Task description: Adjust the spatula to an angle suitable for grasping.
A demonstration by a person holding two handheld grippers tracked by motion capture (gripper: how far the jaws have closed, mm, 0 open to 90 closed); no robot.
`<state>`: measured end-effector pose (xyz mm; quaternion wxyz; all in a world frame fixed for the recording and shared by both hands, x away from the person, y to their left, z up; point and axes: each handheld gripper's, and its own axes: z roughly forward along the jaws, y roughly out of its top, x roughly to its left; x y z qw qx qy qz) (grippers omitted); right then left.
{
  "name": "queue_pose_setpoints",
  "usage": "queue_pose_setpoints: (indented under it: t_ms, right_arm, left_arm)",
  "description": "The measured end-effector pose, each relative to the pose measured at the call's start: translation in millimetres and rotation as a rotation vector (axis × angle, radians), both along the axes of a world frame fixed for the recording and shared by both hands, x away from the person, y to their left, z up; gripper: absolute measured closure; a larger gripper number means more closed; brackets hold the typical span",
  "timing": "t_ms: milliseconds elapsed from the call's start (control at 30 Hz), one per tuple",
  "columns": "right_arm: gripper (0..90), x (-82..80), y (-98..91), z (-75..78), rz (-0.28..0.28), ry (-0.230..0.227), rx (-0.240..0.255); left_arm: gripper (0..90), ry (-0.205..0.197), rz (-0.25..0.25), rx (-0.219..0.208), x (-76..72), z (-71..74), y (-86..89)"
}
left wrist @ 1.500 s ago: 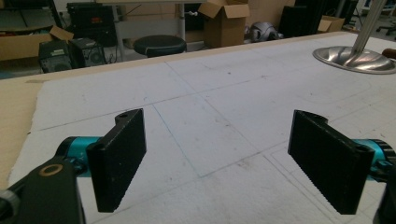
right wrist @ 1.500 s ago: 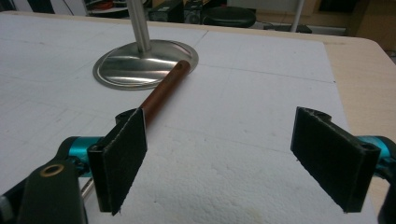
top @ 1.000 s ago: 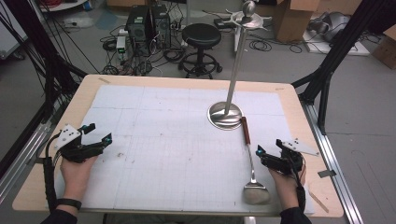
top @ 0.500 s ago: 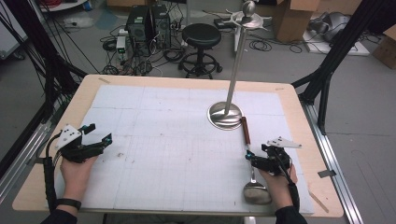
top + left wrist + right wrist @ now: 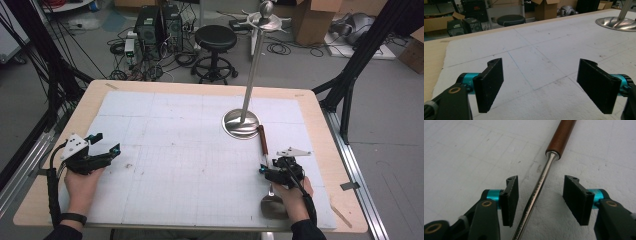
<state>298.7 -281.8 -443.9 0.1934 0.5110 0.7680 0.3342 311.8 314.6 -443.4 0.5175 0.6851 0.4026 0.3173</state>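
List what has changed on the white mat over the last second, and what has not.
The right gripper moved in from the mat's right edge over the steel ladle with the brown wooden handle. Its jaws have just been closing and now straddle the shaft, pads not yet touching. The ladle lies where it was, handle tip by the steel stand's round base. The left gripper stayed put, open.

- Steel stand [image 5: 241, 122]: round base on the white mat [image 5: 175, 145], upright pole, hooks at the top.
- Wooden table [image 5: 90, 102]: carries the mat.
- Black stool [image 5: 216, 37]: on the floor beyond the table.
- Computer towers [image 5: 159, 22], cables, cardboard boxes [image 5: 312, 17]: floor, background.
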Motion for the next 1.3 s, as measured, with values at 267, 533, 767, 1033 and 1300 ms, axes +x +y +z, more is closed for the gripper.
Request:
queue_pose_setpoints:
  t_ms: [267, 533, 767, 1033, 1300]
  right_arm:
    - [60.7, 0.2, 2.7, 1.9, -0.007, 0.002, -0.035]
    - [68.5, 0.9, 3.3, 4.1, -0.003, 0.020, -0.049]
    - [74.5, 1.7, -1.4, 7.3, -0.033, 0.010, -0.081]
    - [81.3, 3.9, -22.8, 8.5, -0.081, 0.016, -0.085]
    - [83.5, 6.9, -34.4, 8.0, -0.095, 0.034, -0.067]
  left_arm:
    - [22.4, 0.002, -0.004, 0.017, -0.1, -0.2, -0.7]
    - [22.6, 0.003, -0.005, 0.030, -0.9, -0.1, -1.5]
    - [23.1, 0.006, -0.008, 0.044, -1.3, -0.3, -2.2]
    - [23.2, 0.009, -0.009, 0.046, -1.0, -0.8, -2.8]
    - [23.5, 0.010, -0.012, 0.053, -1.5, -0.7, -3.4]
